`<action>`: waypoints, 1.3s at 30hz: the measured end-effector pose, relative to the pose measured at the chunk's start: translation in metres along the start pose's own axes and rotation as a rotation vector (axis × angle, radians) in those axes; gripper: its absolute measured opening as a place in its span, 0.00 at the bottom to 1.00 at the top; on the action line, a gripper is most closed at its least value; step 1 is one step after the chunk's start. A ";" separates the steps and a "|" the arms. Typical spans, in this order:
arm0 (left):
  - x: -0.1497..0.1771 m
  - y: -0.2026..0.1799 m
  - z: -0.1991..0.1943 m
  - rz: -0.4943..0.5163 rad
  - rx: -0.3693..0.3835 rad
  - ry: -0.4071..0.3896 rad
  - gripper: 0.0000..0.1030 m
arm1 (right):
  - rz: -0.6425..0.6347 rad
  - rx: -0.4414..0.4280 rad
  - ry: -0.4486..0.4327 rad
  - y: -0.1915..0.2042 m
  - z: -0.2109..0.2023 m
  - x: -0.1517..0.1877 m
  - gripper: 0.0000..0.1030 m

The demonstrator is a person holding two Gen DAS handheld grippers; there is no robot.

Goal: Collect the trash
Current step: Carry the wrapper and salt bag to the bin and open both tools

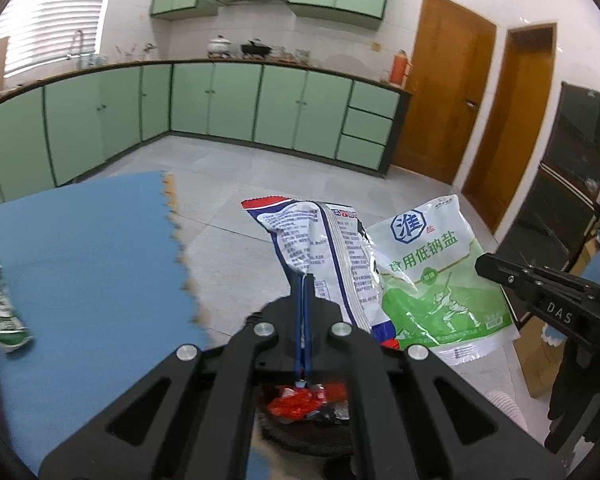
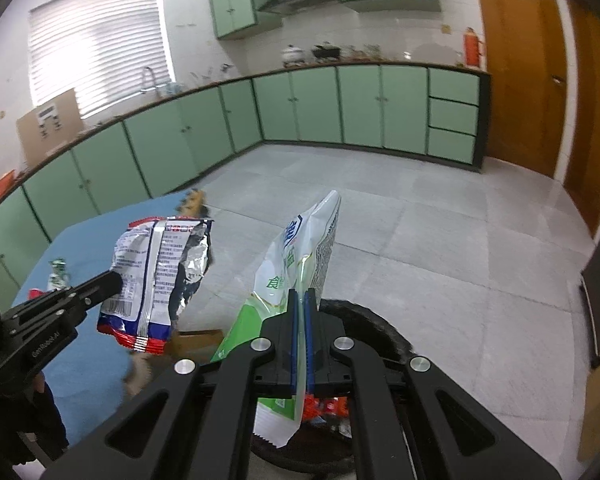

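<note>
Blue mat (image 1: pixel 80 248) with a green wrapper (image 1: pixel 0 304) lies left of the left gripper (image 1: pixel 305 280), which pinches a snack bag (image 1: pixel 320 248). Beside it, the right gripper (image 2: pixel 300 300) clamps a salt bag (image 2: pixel 300 248) above a dark bin (image 2: pixel 372 320).

Both wrist cameras look forward along their own closed fingers, close up, above a dark bin (image 2: pixel 380 332), facing the green cabinets (image 1: pixel 236 100). Each catches the other gripper's wrapper and the blue mat's (image 1: pixel 80 248) edge.
</note>
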State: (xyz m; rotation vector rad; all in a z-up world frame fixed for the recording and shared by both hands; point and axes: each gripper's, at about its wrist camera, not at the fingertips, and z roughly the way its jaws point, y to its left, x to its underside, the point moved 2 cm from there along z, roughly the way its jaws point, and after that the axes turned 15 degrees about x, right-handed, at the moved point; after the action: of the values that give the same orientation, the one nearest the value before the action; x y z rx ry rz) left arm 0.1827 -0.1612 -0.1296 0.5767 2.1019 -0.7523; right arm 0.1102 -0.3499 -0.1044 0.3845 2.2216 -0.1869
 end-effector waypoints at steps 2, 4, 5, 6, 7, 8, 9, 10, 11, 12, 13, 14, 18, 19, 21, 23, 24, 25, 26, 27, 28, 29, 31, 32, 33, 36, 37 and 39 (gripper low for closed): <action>0.002 -0.004 0.017 0.010 0.011 0.028 0.00 | 0.016 0.022 0.022 -0.012 0.011 0.005 0.03; 0.007 -0.007 0.037 0.023 0.017 0.060 0.00 | 0.036 0.045 0.046 -0.024 0.021 0.011 0.03; 0.008 -0.007 0.044 0.024 0.020 0.073 0.00 | 0.042 0.051 0.053 -0.029 0.024 0.014 0.03; 0.011 -0.007 0.051 0.024 0.023 0.085 0.00 | 0.050 0.061 0.064 -0.033 0.029 0.017 0.03; 0.013 -0.007 0.060 0.027 0.025 0.099 0.00 | 0.055 0.067 0.072 -0.037 0.034 0.019 0.03; 0.014 -0.008 0.067 0.031 0.025 0.110 0.00 | 0.057 0.070 0.078 -0.039 0.036 0.021 0.03; 0.013 -0.007 0.073 0.031 0.026 0.118 0.00 | 0.061 0.074 0.087 -0.043 0.040 0.024 0.03; 0.014 -0.006 0.080 0.028 0.032 0.132 0.01 | 0.063 0.077 0.093 -0.045 0.043 0.025 0.03; 0.015 -0.006 0.086 0.025 0.035 0.141 0.01 | 0.065 0.077 0.098 -0.046 0.047 0.026 0.03; 0.015 -0.006 0.091 0.023 0.037 0.149 0.01 | 0.066 0.079 0.101 -0.047 0.049 0.024 0.03; 0.016 -0.004 0.098 0.019 0.043 0.163 0.02 | 0.067 0.082 0.106 -0.048 0.053 0.025 0.03; 0.017 -0.003 0.103 0.013 0.049 0.175 0.02 | 0.069 0.084 0.110 -0.048 0.055 0.025 0.04; 0.018 -0.006 0.118 0.006 0.061 0.200 0.06 | 0.074 0.092 0.143 -0.055 0.073 0.026 0.09; 0.018 -0.007 0.121 0.006 0.065 0.204 0.06 | 0.078 0.093 0.148 -0.056 0.076 0.025 0.09; 0.018 -0.007 0.123 0.008 0.070 0.211 0.08 | 0.088 0.095 0.155 -0.060 0.080 0.025 0.10; 0.017 -0.008 0.124 0.006 0.075 0.211 0.16 | 0.095 0.098 0.153 -0.060 0.078 0.028 0.18; 0.017 -0.008 0.123 0.005 0.076 0.208 0.20 | 0.096 0.100 0.152 -0.061 0.078 0.027 0.19; 0.016 -0.007 0.121 0.002 0.078 0.203 0.22 | 0.100 0.104 0.150 -0.062 0.077 0.026 0.21; 0.014 -0.007 0.120 -0.003 0.080 0.198 0.25 | 0.104 0.105 0.149 -0.064 0.076 0.026 0.25; 0.013 -0.006 0.118 -0.010 0.085 0.190 0.30 | 0.108 0.107 0.147 -0.064 0.075 0.025 0.28; 0.011 -0.005 0.116 -0.014 0.087 0.183 0.31 | 0.113 0.109 0.143 -0.065 0.073 0.024 0.35; 0.009 -0.005 0.113 -0.015 0.086 0.177 0.31 | 0.117 0.110 0.138 -0.065 0.070 0.023 0.39; 0.005 -0.005 0.107 -0.019 0.088 0.165 0.31 | 0.126 0.110 0.122 -0.065 0.063 0.020 0.44; 0.002 -0.004 0.101 -0.023 0.087 0.152 0.32 | 0.129 0.111 0.112 -0.065 0.058 0.018 0.49; -0.001 -0.004 0.096 -0.024 0.083 0.140 0.34 | 0.130 0.111 0.103 -0.065 0.055 0.016 0.51; -0.011 0.000 0.070 -0.023 0.065 0.088 0.43 | 0.127 0.104 0.068 -0.060 0.040 0.008 0.62; -0.015 0.003 0.058 -0.025 0.059 0.066 0.47 | 0.124 0.100 0.049 -0.057 0.033 0.004 0.68; -0.020 0.006 0.038 -0.020 0.042 0.035 0.57 | 0.117 0.094 0.015 -0.049 0.021 -0.003 0.77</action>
State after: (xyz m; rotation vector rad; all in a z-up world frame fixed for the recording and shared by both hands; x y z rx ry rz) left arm 0.2185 -0.1860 -0.1337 0.5963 2.1314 -0.8051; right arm 0.1107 -0.4021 -0.1148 0.5674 2.2029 -0.2270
